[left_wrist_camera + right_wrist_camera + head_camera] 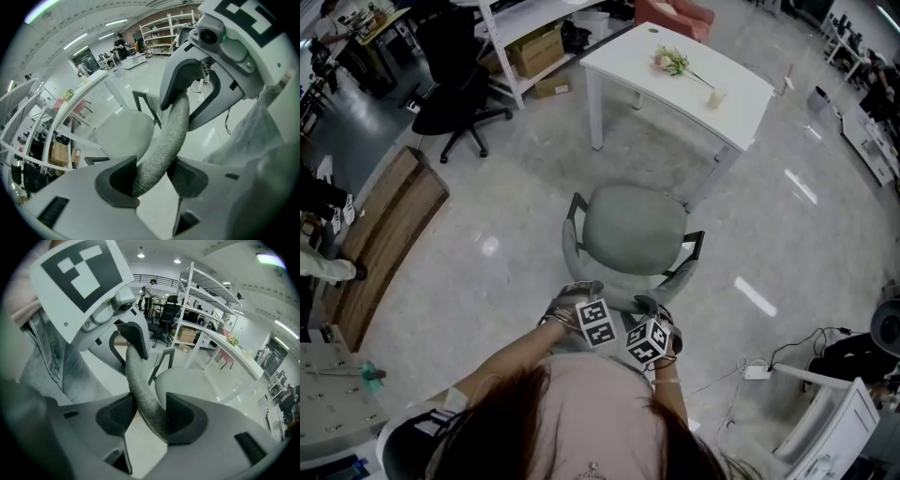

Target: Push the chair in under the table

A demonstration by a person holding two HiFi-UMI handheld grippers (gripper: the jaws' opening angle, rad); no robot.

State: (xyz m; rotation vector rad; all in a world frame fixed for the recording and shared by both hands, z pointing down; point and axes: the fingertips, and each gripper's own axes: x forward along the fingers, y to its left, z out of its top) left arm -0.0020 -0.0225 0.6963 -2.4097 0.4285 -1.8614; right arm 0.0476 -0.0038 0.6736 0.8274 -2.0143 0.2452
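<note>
A grey fabric chair [633, 230] with black armrests stands on the glossy floor, its seat facing a white table [741, 98] a short way beyond it. Both grippers hold the top rim of the backrest [165, 136], close to my body. My left gripper [581, 298] is shut on the rim's left part, the padded edge pinched between its jaws [152, 177]. My right gripper [659, 314] is shut on the right part of the same rim [149, 414]. The seat [187, 380] and table [229, 351] show past the jaws.
Flowers [673, 62] and a small cup [715, 97] lie on the table. A black office chair [455, 89] and shelving with cardboard boxes [534, 47] stand at the back left. A wooden panel [380, 234] lies left; a power strip with cables [757, 371] lies right.
</note>
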